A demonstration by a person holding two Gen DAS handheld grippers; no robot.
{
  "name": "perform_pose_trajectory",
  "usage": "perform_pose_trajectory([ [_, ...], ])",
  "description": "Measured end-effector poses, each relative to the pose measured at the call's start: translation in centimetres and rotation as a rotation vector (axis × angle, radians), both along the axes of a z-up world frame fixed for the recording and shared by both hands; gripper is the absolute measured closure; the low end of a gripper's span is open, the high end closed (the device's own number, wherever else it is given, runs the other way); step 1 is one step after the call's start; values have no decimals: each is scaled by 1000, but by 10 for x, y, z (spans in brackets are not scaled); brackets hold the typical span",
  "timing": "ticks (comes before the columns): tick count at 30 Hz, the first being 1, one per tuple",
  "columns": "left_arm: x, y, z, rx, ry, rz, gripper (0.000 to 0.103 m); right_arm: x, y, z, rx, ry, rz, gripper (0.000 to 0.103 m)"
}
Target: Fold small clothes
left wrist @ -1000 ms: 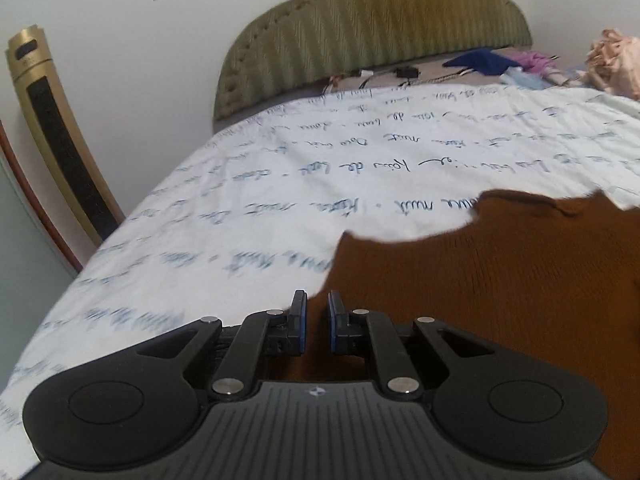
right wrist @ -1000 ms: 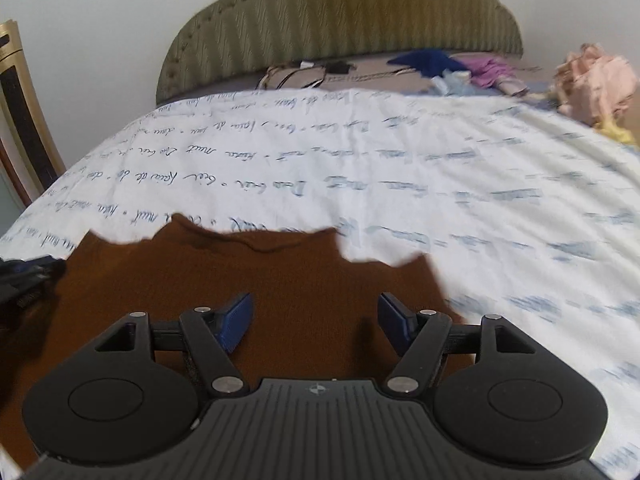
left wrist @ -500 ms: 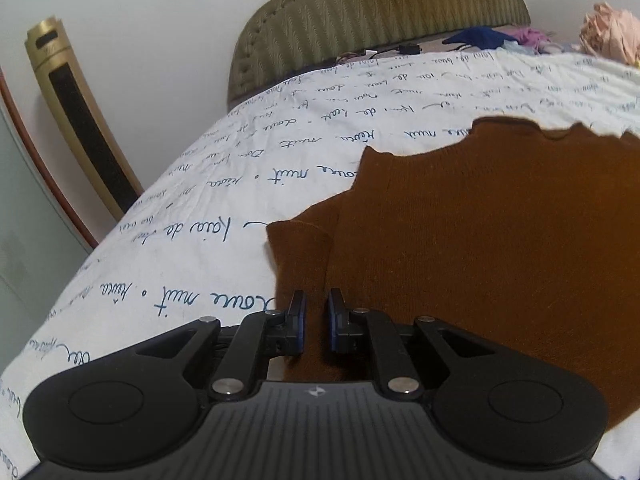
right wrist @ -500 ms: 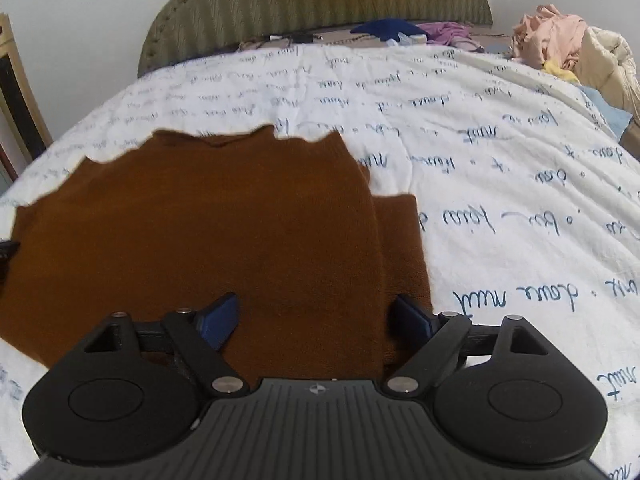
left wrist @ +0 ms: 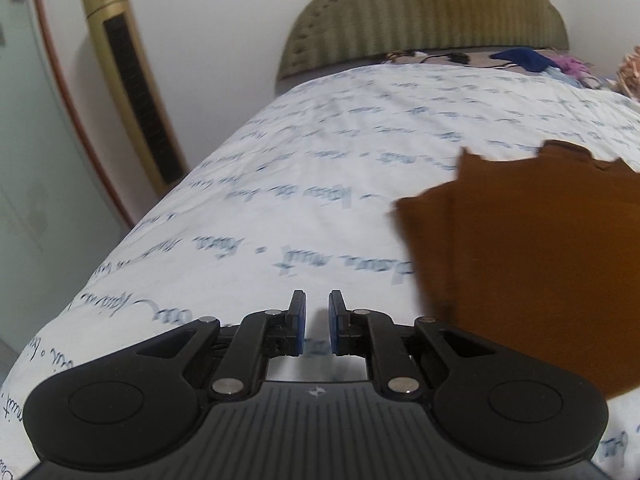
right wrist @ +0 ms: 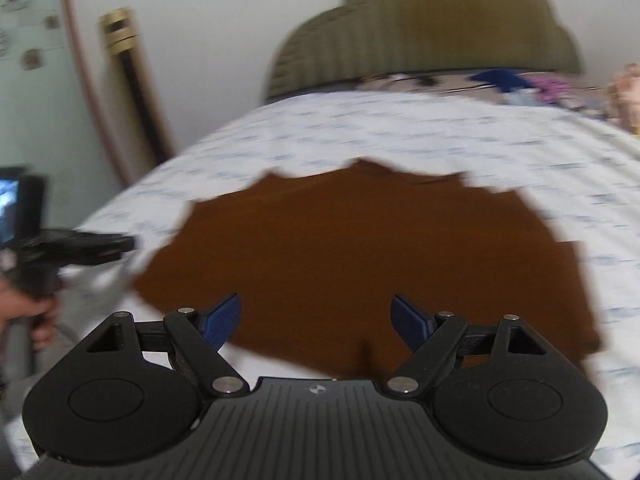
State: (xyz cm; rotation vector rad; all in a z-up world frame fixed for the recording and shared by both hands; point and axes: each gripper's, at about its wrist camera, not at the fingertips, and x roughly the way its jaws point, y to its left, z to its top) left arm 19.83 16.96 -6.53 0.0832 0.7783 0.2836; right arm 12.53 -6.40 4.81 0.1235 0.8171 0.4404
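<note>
A small brown knit top (right wrist: pixel 360 264) lies flat on the white bedsheet with blue script; in the left wrist view it (left wrist: pixel 532 256) lies to the right. My left gripper (left wrist: pixel 317 308) has its jaws nearly together with a narrow gap, empty, over bare sheet left of the garment. It also shows at the left edge of the right wrist view (right wrist: pixel 92 246). My right gripper (right wrist: pixel 316 312) is open wide and empty, above the garment's near edge.
The bed (left wrist: pixel 280 200) has an olive padded headboard (left wrist: pixel 424 12). Loose clothes (left wrist: pixel 524 58) lie near the headboard at the far right. A gold tower fan (left wrist: pixel 128 80) stands left of the bed, by a glass panel.
My left gripper let go of the garment's left edge and moved left off it onto bare sheet. My right gripper pulled back and swung left, staying open.
</note>
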Motion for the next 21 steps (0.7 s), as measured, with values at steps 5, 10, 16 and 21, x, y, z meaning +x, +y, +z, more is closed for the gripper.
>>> perform_pose_trajectory([
  [5, 5, 37, -4, -86, 25, 28, 91, -11, 76, -2, 5, 8, 129, 22],
  [10, 8, 45, -9, -116, 24, 11, 91, -5, 122, -13, -3, 35, 171, 22],
  [16, 27, 34, -8, -159, 34, -77, 91, -5, 148, -12, -78, 21, 150, 22],
  [21, 52, 24, -7, -259, 47, -187, 91, -17, 162, -2, -227, -79, 181, 22],
])
